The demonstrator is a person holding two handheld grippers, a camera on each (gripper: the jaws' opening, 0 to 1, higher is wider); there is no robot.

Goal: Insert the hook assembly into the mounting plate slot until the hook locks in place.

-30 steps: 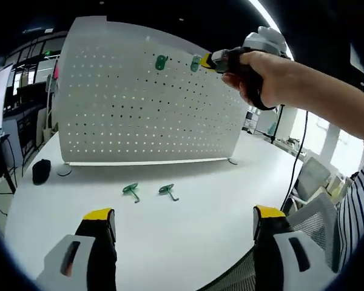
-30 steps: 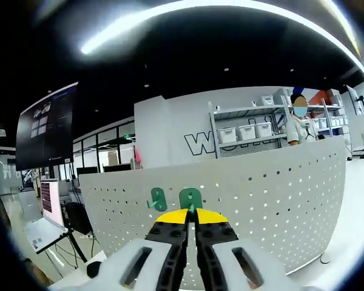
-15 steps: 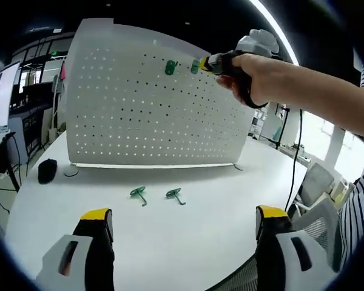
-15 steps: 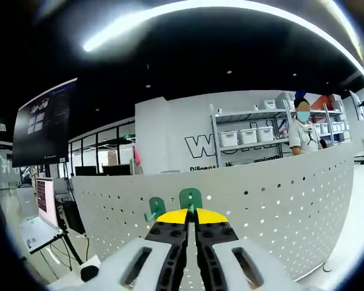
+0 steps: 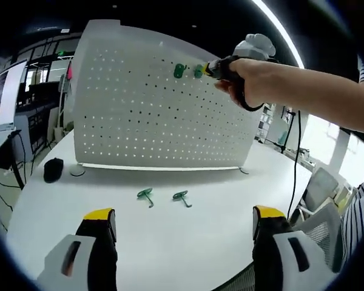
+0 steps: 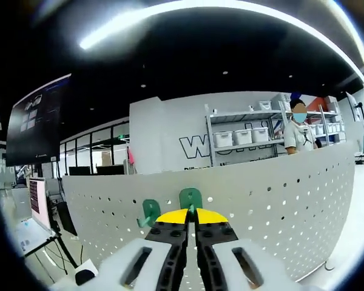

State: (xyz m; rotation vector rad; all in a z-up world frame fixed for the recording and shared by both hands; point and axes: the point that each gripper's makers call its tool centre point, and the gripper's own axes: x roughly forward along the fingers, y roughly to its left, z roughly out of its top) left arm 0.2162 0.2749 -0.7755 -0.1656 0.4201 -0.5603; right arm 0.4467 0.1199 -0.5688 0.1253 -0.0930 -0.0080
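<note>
A white perforated mounting plate [image 5: 139, 115] stands upright on the white table [image 5: 170, 236]. One green hook [image 5: 179, 71] hangs near its top edge. Beside it my right gripper [image 5: 207, 68], held by a hand, is shut on a second green hook [image 5: 198, 72] pressed against the plate. In the right gripper view that hook [image 6: 190, 197] sticks up between my shut yellow tips [image 6: 191, 216], with the hung hook [image 6: 150, 211] to its left on the plate [image 6: 279, 200]. Two more green hooks [image 5: 145, 195] [image 5: 182, 197] lie on the table. My left gripper [image 5: 179, 221] hovers open over the near table.
A black mouse-like object [image 5: 51, 169] lies at the plate's left foot. A cable [image 5: 294, 163] hangs from the right gripper. Chairs [image 5: 318, 188] stand off the table's right edge. Behind the plate are shelves with bins [image 6: 249, 133] and a person [image 6: 298, 127].
The left gripper view has shifted, so the plate and table hooks sit further right. The right gripper holds its hook at the plate, with the hung hook now a little further left of it.
</note>
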